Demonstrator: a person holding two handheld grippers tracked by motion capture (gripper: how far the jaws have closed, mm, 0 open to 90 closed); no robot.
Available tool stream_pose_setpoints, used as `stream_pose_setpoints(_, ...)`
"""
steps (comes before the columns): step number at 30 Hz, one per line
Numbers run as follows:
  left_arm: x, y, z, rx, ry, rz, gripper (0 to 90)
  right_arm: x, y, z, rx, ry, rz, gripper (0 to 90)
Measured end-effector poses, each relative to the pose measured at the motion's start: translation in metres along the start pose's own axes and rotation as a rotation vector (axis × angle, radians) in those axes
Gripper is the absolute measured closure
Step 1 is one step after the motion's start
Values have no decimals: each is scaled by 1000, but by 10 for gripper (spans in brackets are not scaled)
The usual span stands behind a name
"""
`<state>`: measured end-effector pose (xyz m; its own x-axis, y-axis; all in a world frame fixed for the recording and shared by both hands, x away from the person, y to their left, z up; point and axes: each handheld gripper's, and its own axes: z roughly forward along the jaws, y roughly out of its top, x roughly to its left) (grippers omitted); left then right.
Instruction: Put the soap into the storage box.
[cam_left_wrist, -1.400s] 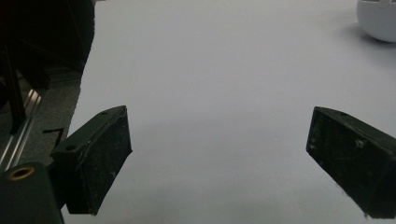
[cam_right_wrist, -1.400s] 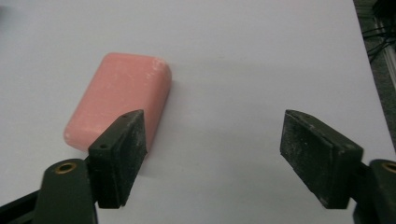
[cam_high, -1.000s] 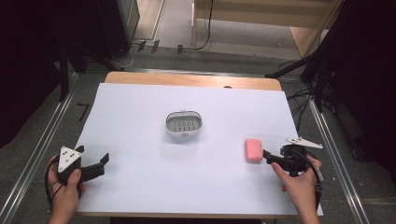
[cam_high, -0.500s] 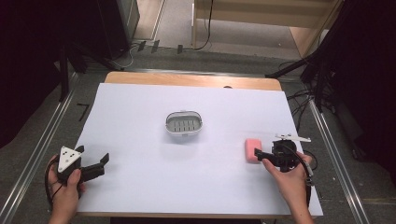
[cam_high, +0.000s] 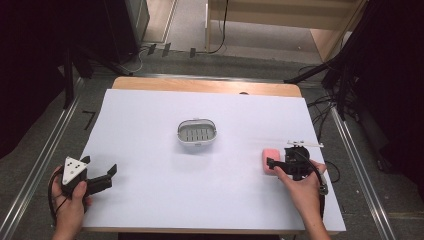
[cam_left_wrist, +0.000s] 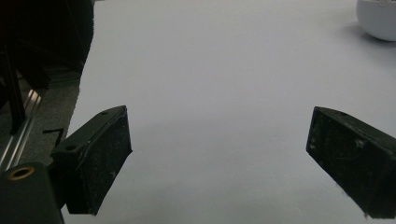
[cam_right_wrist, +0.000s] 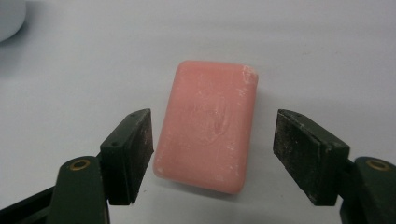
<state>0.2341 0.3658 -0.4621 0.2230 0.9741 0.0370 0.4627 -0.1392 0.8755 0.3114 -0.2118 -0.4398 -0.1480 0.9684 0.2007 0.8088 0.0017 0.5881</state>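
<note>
Soap (cam_right_wrist: 208, 126) is lying flat on the white table (cam_high: 150, 130), lower right of the high view, sitting between the right gripper (cam_right_wrist: 212, 156) jaws, which are closing around it with gaps both sides. Left gripper (cam_high: 102, 176) is idling lower left, jaws wide apart. Soap dish (cam_high: 198, 133) is sitting mid-frame beyond.

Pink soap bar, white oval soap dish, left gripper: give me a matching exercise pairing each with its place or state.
Things:
1. pink rectangular soap bar
2. white oval slotted soap dish
3. left gripper

Places or states:
A. middle of the table
B. open over bare white tabletop
C. between the closing jaws of the right gripper, not yet pressed

Pairs: 1-C, 2-A, 3-B
</note>
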Motion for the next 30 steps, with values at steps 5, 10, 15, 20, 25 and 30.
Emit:
stream_pose_setpoints(5,0,0,0,0,0,0,70,3,1,6,16,-10,11,310)
stream_pose_setpoints(10,0,0,0,-1,0,2,70,6,2,12,33,-17,14,323)
stream_pose_setpoints(15,0,0,0,0,1,3,70,7,1,17,47,-28,20,336)
stream_pose_setpoints(20,0,0,0,0,1,4,70,7,1,20,60,-31,20,349)
stream_pose_setpoints(25,0,0,0,0,1,4,70,6,1,22,65,-23,37,350)
stream_pose_setpoints(30,0,0,0,0,1,5,70,6,0,26,70,-26,41,353)
